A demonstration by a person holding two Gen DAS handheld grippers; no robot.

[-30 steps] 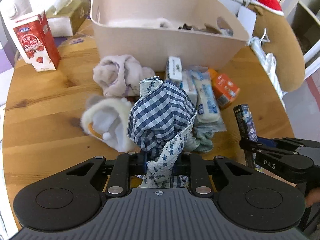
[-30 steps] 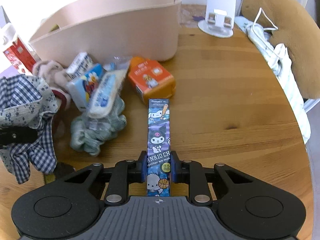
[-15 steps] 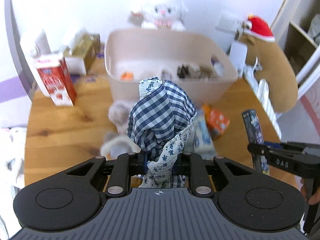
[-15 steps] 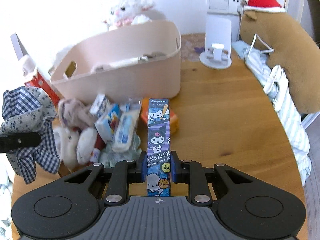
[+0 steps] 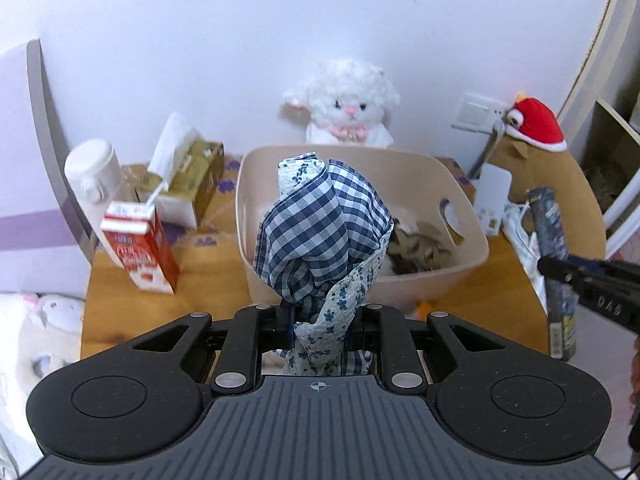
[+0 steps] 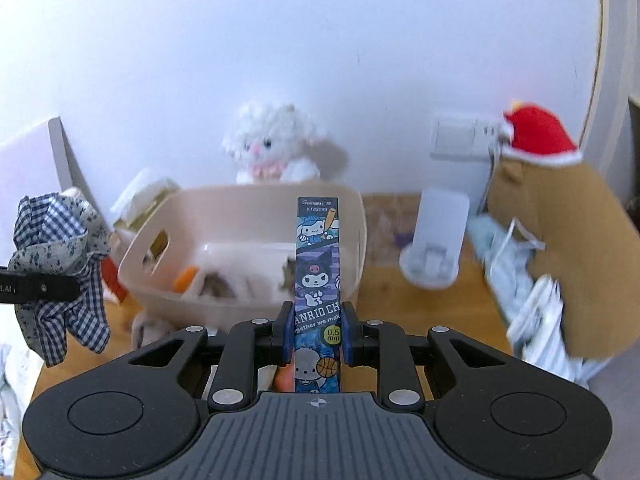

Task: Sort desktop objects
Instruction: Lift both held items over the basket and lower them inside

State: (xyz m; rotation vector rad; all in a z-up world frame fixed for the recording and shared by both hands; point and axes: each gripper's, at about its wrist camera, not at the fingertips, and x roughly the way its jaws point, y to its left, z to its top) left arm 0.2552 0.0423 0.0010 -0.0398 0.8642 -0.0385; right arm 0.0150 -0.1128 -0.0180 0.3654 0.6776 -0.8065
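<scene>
The left gripper [image 5: 320, 316] is clamped on a bunched checked cloth [image 5: 324, 232] (blue gingham outside, floral print lining), which stands up between its jaws, clear of the wooden table [image 5: 208, 280] and in front of the beige bin [image 5: 436, 272]. The right gripper [image 6: 318, 332] is closed tight on a long cartoon-printed pencil-lead box [image 6: 317, 264], its far end pointing toward the bin's interior. Behind the bin sits a white plush toy [image 5: 346, 104]; a red milk carton [image 5: 140, 252] stands on the table to the left.
</scene>
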